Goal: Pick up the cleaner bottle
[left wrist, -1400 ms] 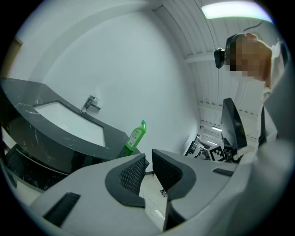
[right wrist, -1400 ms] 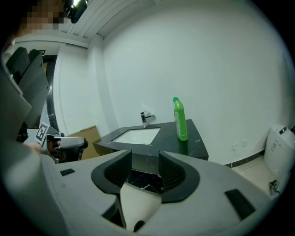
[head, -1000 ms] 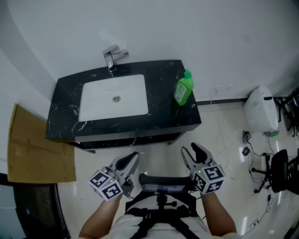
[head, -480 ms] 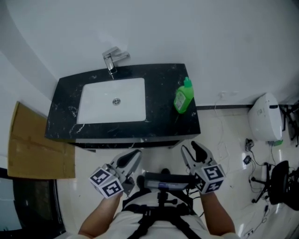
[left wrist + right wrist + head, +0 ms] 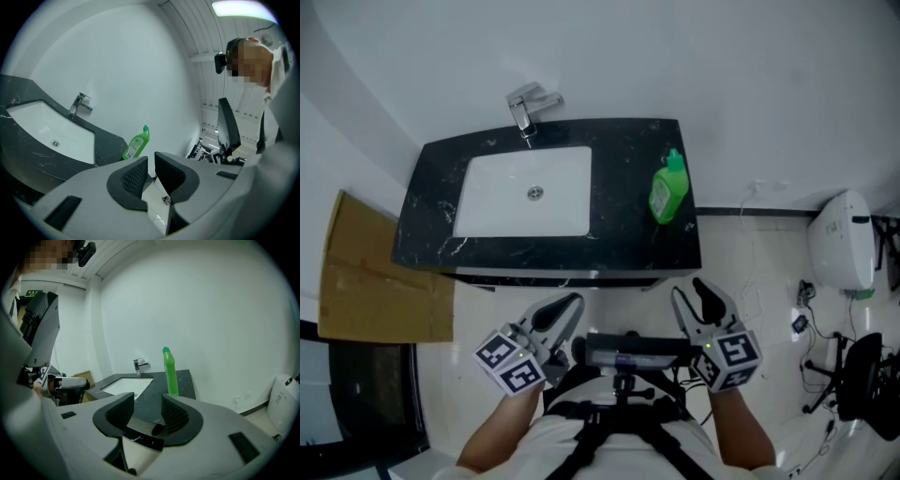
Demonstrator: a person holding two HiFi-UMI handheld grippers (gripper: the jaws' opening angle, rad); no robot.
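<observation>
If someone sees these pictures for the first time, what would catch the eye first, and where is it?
The bright green cleaner bottle stands out most, upright on the right part of the black countertop, beside the white sink basin. A chrome faucet sits at the back edge by the wall. Nearer the person, the left gripper and the right gripper are in front of the counter, both empty with jaws apart.

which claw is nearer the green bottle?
The right claw: it's in front of the counter's right end, where the green cleaner bottle stands. The left claw faces the sink.
</observation>
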